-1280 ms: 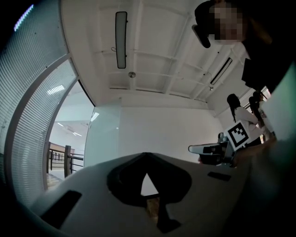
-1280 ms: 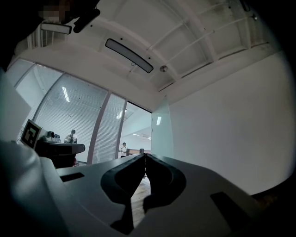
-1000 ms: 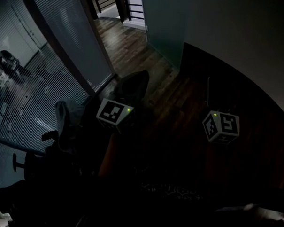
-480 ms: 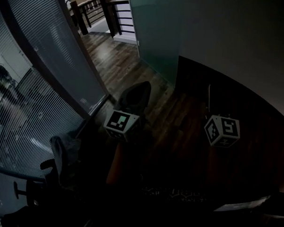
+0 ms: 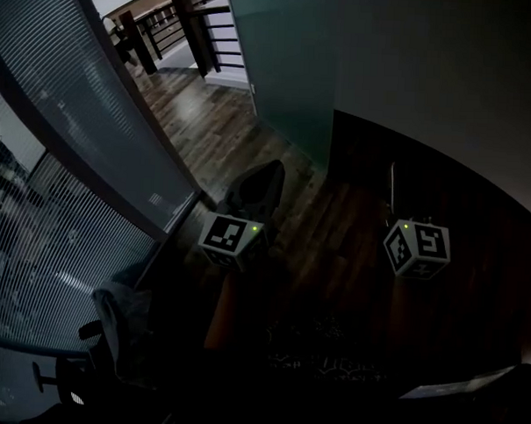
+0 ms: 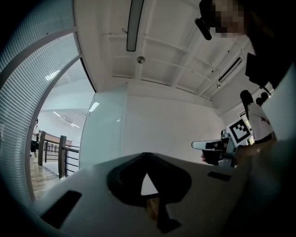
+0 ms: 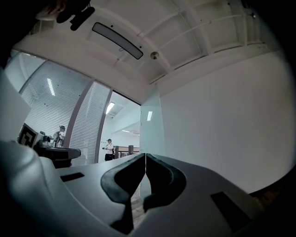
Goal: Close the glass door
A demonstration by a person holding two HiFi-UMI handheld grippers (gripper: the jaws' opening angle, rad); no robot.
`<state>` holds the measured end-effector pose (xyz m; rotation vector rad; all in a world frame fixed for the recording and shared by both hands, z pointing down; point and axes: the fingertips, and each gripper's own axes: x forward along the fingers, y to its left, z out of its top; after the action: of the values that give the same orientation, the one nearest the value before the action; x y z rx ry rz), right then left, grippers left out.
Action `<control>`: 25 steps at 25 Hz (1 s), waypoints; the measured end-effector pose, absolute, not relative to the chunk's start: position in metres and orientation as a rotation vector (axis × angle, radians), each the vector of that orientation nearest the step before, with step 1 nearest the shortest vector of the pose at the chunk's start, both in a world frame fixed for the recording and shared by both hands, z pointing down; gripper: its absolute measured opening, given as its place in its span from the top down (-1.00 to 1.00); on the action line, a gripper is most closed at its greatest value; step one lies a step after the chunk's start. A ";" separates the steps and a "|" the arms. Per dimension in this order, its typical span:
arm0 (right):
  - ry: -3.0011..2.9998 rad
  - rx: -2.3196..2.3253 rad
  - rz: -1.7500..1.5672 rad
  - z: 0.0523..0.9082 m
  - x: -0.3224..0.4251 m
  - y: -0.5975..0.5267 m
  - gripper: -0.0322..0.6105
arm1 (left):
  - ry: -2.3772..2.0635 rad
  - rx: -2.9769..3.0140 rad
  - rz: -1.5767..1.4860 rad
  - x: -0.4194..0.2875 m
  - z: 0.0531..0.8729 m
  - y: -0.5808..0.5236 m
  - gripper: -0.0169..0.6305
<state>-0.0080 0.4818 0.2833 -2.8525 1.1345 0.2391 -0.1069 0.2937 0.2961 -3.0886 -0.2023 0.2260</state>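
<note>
**Q:** What is filling the frame?

**A:** A plain white wall (image 5: 447, 74) is running down the right side. A curved glass partition (image 5: 66, 154) lined with horizontal blinds is sweeping along the left. Dark wooden plank flooring (image 5: 216, 125) is lying open between them, leading through the doorway toward a dark-posted railing (image 5: 159, 26) beyond.

**Q:** And the door?

**A:** The tall frosted glass door (image 5: 285, 67) is standing open at the top centre, beside the white wall, with its free vertical edge facing the partition's dark frame. A wide strip of bare floor is showing between that edge and the frame. The door is standing ahead of both tools and touching neither.

**Q:** What are the tools doing?

**A:** The left gripper (image 6: 146, 156) is hovering low over the floor, its jaws pressed together at the tips and pinching nothing. The right gripper (image 7: 145, 157) is hanging well apart from it, its jaws likewise closed flush and empty. The door's panel is showing straight beyond the right gripper's tips.
</note>
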 end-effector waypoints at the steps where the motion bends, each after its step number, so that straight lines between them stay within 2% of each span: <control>1: 1.140 -2.852 0.238 0.285 0.000 0.479 0.89 | -0.199 -3.093 0.224 -0.099 0.299 0.291 0.94; 17: 1.286 -2.799 0.213 0.281 0.156 0.430 0.89 | -0.056 -3.090 0.188 0.043 0.292 0.255 0.94; 25: 1.328 -2.785 0.204 0.289 0.179 0.424 0.89 | -0.030 -3.082 0.186 0.061 0.296 0.254 0.94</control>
<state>0.1793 0.4239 0.2886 -2.7852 1.3277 0.2037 0.0609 0.2538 0.2956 -3.0821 -0.0300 0.1863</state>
